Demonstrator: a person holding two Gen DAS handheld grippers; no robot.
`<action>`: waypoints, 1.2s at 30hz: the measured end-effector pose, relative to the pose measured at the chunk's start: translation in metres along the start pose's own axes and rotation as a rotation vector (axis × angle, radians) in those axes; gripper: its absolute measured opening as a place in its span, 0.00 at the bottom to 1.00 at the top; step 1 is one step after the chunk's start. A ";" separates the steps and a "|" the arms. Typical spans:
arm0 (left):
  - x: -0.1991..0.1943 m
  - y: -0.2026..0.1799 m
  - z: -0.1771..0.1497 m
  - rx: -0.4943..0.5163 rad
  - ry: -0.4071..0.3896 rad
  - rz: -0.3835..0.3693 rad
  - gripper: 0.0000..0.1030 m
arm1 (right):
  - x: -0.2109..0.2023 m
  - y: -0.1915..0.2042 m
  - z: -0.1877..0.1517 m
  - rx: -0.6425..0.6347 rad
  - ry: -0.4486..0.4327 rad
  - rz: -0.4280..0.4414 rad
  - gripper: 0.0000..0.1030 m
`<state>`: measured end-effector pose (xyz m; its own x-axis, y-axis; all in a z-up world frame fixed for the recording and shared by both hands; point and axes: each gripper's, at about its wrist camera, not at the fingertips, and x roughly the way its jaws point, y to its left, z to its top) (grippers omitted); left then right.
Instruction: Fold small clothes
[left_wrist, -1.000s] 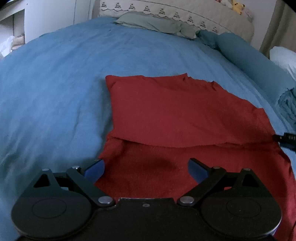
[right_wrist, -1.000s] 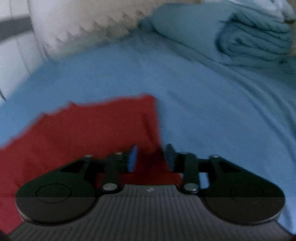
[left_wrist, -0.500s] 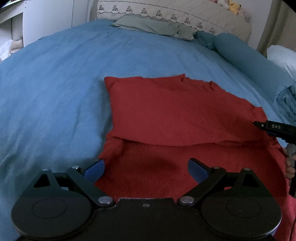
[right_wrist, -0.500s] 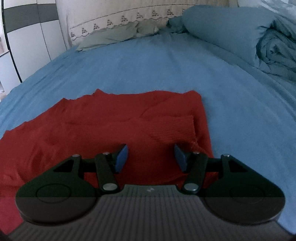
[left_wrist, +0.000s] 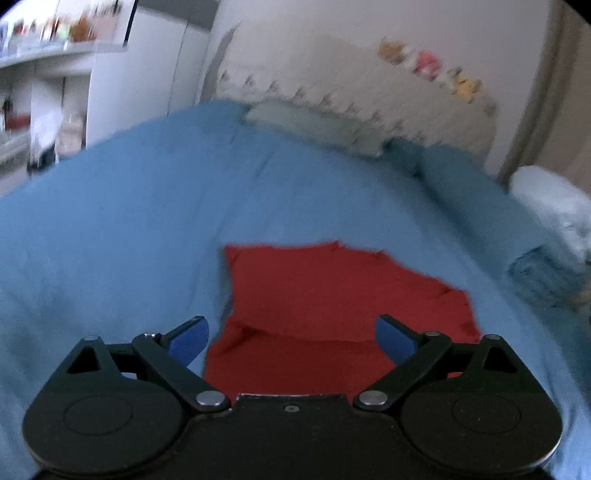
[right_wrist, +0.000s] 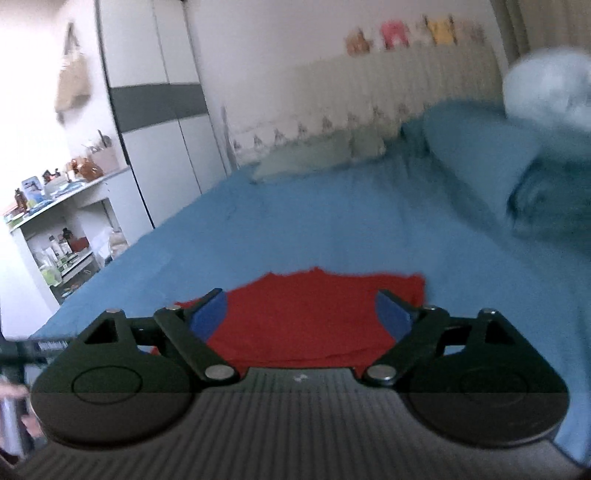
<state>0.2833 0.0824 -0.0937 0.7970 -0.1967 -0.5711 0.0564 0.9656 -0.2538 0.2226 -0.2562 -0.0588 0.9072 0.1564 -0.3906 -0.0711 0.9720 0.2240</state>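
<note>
A red garment (left_wrist: 332, 295) lies folded on the blue bed sheet (left_wrist: 110, 229), its upper layer lapped over the lower one. It also shows in the right wrist view (right_wrist: 310, 317). My left gripper (left_wrist: 291, 339) is open and empty, held above the garment's near edge. My right gripper (right_wrist: 301, 314) is open and empty, raised above the garment's near side. Neither gripper touches the cloth.
A grey-green pillow (left_wrist: 314, 125) and a rolled blue duvet (left_wrist: 472, 192) lie at the head and right of the bed. A white bundle (right_wrist: 550, 88) sits on the duvet. A wardrobe (right_wrist: 159, 122) and cluttered shelves (right_wrist: 62, 221) stand to the left.
Both grippers have lifted and pulled back from the garment. The right gripper has opened wide and let go of the cloth. The garment now looks smaller and farther off.
</note>
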 end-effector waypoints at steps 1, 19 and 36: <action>-0.021 -0.009 0.004 0.015 -0.019 -0.006 0.96 | -0.020 0.004 0.003 -0.013 -0.022 0.006 1.00; -0.138 0.022 -0.114 -0.173 0.125 -0.079 0.99 | -0.173 0.019 -0.113 0.005 0.145 -0.171 1.00; -0.073 0.037 -0.177 -0.095 0.324 0.035 0.62 | -0.157 -0.009 -0.198 0.153 0.324 -0.367 0.99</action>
<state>0.1212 0.1020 -0.1994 0.5638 -0.2226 -0.7954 -0.0358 0.9555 -0.2927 -0.0016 -0.2547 -0.1759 0.6845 -0.1204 -0.7190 0.3113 0.9401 0.1389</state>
